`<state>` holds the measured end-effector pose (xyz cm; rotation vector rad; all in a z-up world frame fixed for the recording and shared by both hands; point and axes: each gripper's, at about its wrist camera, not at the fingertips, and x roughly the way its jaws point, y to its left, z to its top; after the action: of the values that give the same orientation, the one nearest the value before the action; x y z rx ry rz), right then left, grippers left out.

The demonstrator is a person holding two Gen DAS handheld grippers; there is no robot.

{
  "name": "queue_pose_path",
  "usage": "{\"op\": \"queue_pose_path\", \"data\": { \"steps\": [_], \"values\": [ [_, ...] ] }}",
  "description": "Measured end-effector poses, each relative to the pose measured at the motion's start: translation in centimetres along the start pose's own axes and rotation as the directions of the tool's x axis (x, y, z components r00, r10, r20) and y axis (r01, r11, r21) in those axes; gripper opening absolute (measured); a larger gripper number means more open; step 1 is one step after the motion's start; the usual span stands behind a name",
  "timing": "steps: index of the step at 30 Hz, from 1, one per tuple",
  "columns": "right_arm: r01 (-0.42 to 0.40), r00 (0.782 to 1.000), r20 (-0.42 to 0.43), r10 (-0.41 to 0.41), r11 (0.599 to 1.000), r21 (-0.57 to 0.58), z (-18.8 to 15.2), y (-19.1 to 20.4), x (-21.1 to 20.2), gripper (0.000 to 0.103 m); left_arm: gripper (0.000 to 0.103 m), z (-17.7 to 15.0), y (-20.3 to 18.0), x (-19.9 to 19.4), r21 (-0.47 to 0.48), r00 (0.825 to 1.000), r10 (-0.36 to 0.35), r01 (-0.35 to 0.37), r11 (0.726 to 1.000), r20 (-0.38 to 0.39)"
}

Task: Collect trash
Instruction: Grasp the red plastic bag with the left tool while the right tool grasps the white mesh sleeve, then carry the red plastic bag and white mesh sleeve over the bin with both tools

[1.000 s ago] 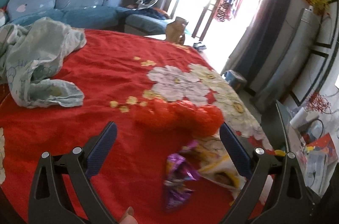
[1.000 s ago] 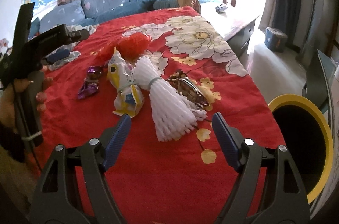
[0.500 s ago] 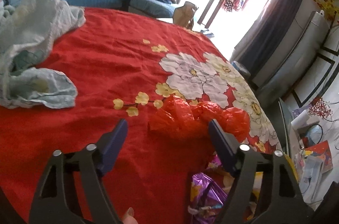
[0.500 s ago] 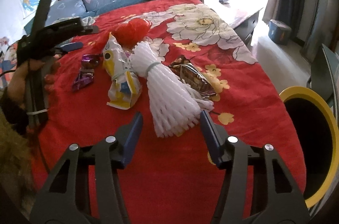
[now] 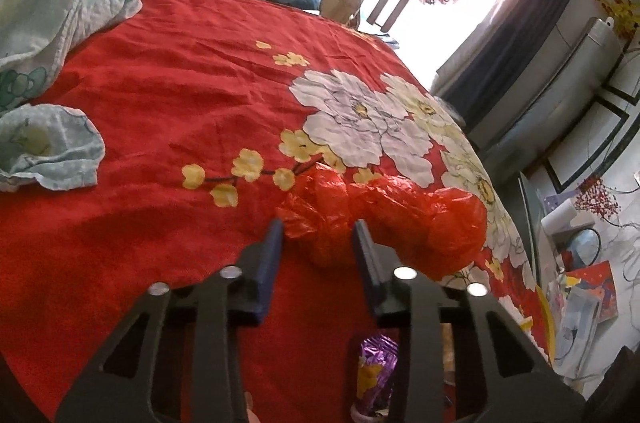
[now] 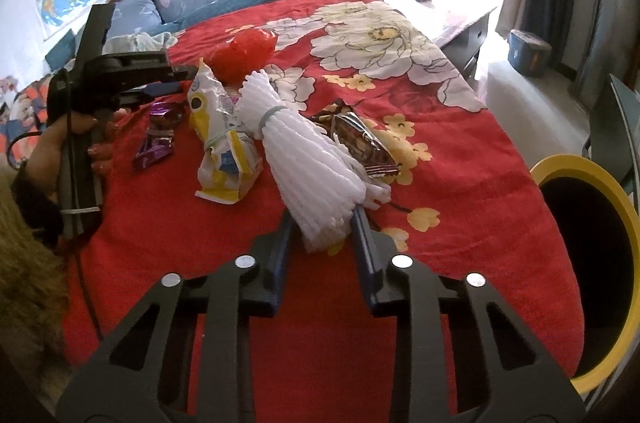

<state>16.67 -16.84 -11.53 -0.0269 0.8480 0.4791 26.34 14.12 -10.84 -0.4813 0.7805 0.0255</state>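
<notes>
On my left, the left hand-held gripper (image 5: 318,237) is low over the red floral bedspread (image 5: 168,71), its fingers narrowed around the near end of the crumpled red plastic bag (image 5: 384,219); the pads sit on either side of that bunched end, but I can't tell whether they're really pinching it or just bracketing it. The rest of the bag trails off to the right of the fingertips. Farther left, a pale rumpled blanket (image 5: 44,63) lies on the bedspread, well apart from the bag. Just under the gripper I see a purple wrapper (image 5: 374,363) peeking between the arms. Moving across to my right-hand view, that same purple wrapper (image 6: 154,147) lies near the left tool, then a yellow-and-white snack bag (image 6: 222,143), then the white foam net bundle (image 6: 316,167) with a band around its waist. The right hand-held gripper (image 6: 322,231) has its fingers closed in on the bundle's near, flared end, gripping it against the bed. A brown foil wrapper (image 6: 360,139) sits touching the bundle's right side. At far right, beside the bed, stands the yellow-rimmed trash bin (image 6: 628,219).
</notes>
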Motion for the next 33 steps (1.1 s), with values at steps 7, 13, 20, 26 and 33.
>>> {"op": "queue_pose_path", "data": {
  "steps": [7,13,20,26,33],
  "values": [
    [-0.023,1.0,-0.002,0.023,1.0,-0.009,0.0,0.2,-0.5,0.014,0.006,-0.5,-0.6,-1.0,0.01,0.999,-0.04,0.04,0.999,0.004],
    [-0.035,0.999,0.0,0.035,0.999,-0.011,0.0,0.3,-1.0,0.013,0.002,-1.3,-1.0,-3.0,0.005,0.997,-0.069,0.069,0.998,0.046],
    [-0.046,0.999,0.019,0.046,0.999,-0.018,0.2,0.4,-2.3,0.012,0.001,-1.5,-1.8,-5.7,0.016,0.99,-0.096,0.095,0.995,0.102],
    [-0.043,0.998,0.054,0.043,0.999,-0.007,0.8,0.1,-3.6,0.011,0.001,-1.4,-3.4,-8.1,0.054,0.979,-0.137,0.13,0.99,0.149],
    [-0.031,0.995,0.092,0.029,0.999,0.015,1.5,-0.9,-4.8,0.011,0.001,-1.3,-6.1,-10.0,0.114,0.966,-0.197,0.18,0.977,0.169]
  ]
}}
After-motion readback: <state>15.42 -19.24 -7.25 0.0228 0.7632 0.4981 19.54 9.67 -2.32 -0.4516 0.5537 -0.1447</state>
